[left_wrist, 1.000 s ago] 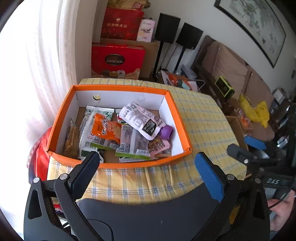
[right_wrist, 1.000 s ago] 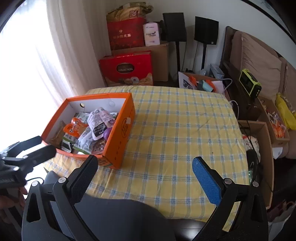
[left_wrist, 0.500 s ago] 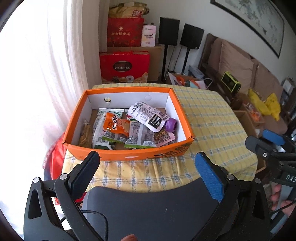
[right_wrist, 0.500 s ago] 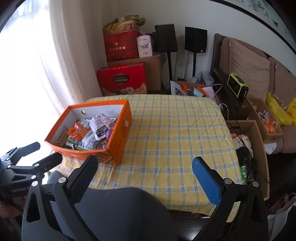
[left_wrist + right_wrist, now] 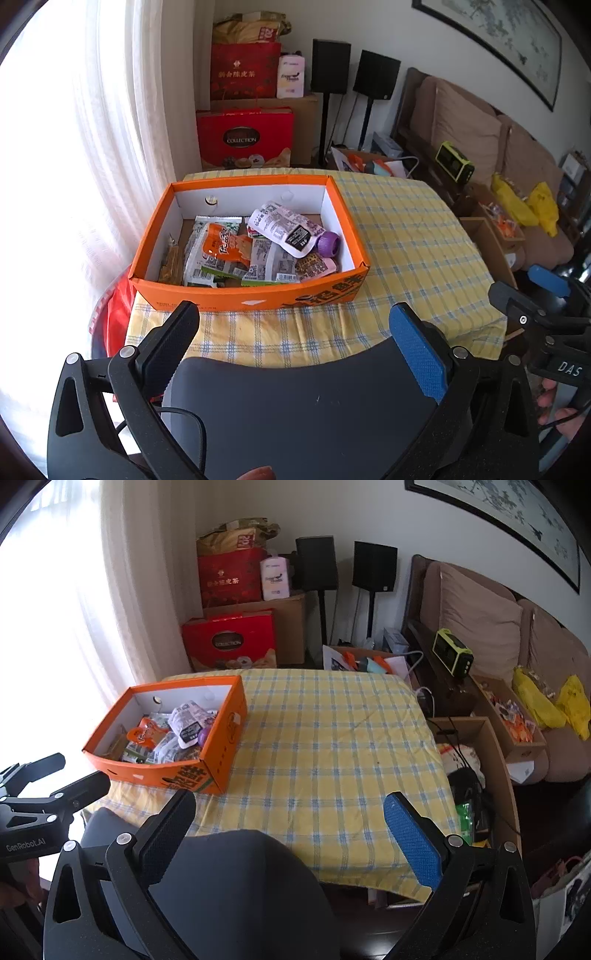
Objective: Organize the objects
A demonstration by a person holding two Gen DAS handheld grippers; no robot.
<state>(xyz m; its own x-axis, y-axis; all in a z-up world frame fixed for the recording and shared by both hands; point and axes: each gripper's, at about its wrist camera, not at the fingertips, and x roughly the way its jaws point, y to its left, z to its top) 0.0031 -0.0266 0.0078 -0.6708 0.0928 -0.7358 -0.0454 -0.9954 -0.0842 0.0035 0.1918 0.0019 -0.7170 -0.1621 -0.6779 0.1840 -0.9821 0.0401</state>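
Note:
An orange cardboard box (image 5: 255, 295) (image 5: 221, 753) sits at the left end of the yellow checked table (image 5: 406, 236) (image 5: 325, 746). Inside lie several snack packets, an orange packet (image 5: 225, 245) (image 5: 146, 733) and a white pouch with a purple cap (image 5: 288, 230) (image 5: 188, 725) on top. My left gripper (image 5: 295, 336) hangs open and empty, back from the table's near edge above a dark chair back (image 5: 303, 406). My right gripper (image 5: 290, 823) is open and empty too, near the table's front edge. Each gripper shows in the other's view: the right gripper (image 5: 532, 295), the left gripper (image 5: 59, 779).
A white curtain (image 5: 110, 129) hangs at the left. Red gift boxes (image 5: 245, 136), cardboard boxes and two black speakers (image 5: 347, 566) stand behind the table. A sofa (image 5: 480, 624) and open cartons (image 5: 480, 753) with clutter line the right side. A dark chair back (image 5: 236, 893) is under the right gripper.
Both grippers have pulled back and up from the table, so the box and table look smaller and more of the chair back shows. Both stay open and empty.

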